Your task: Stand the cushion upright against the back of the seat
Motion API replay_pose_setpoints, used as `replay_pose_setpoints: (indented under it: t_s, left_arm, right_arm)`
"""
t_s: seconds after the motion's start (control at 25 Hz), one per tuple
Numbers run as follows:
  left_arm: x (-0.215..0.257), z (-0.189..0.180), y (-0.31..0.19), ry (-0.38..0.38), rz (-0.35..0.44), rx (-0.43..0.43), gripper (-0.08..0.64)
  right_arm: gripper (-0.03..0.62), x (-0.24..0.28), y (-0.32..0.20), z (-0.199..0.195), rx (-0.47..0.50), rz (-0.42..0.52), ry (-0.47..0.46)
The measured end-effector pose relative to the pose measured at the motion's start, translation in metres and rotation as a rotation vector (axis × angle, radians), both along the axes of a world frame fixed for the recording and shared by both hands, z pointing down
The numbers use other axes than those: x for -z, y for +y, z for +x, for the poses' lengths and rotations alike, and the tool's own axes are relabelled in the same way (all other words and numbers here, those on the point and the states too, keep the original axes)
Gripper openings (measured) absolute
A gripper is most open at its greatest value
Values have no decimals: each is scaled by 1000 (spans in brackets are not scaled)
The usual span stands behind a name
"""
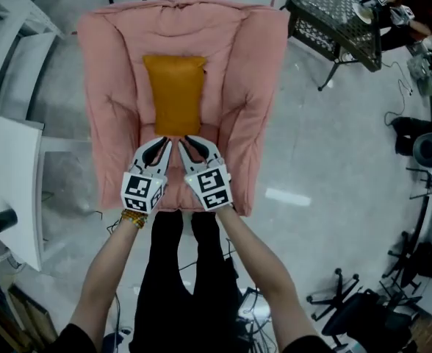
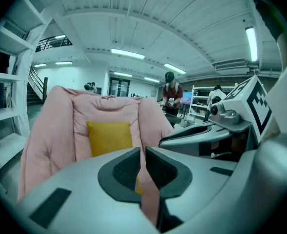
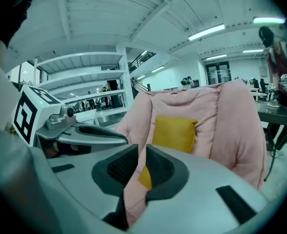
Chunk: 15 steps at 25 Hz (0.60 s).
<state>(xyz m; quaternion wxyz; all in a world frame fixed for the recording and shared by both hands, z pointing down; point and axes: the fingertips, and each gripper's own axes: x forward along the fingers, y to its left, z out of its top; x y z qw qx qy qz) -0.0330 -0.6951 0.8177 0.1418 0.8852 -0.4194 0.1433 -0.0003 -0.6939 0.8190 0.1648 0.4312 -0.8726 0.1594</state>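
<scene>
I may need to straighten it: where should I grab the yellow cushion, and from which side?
Probably pinch the cushion by its two bottom corners, from the open front of the seat: it leans upright on the backrest, arms flanking it.

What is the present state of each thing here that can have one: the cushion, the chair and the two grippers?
cushion: upright, leaning against the chair's back.
chair: holds only the cushion.
left gripper: shut, holding nothing.
right gripper: shut, holding nothing.
</scene>
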Motion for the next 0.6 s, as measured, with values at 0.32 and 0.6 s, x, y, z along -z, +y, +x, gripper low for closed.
replay_pose_setpoints:
  t_s: [0.32, 0.6]
  left_arm:
    - [133, 15, 59, 26, 72, -31, 31]
    - [203, 19, 111, 7, 103, -45, 31]
  right_arm:
    - [37, 115, 54, 13, -17, 51, -36]
    - [35, 188, 108, 15, 15, 98, -52]
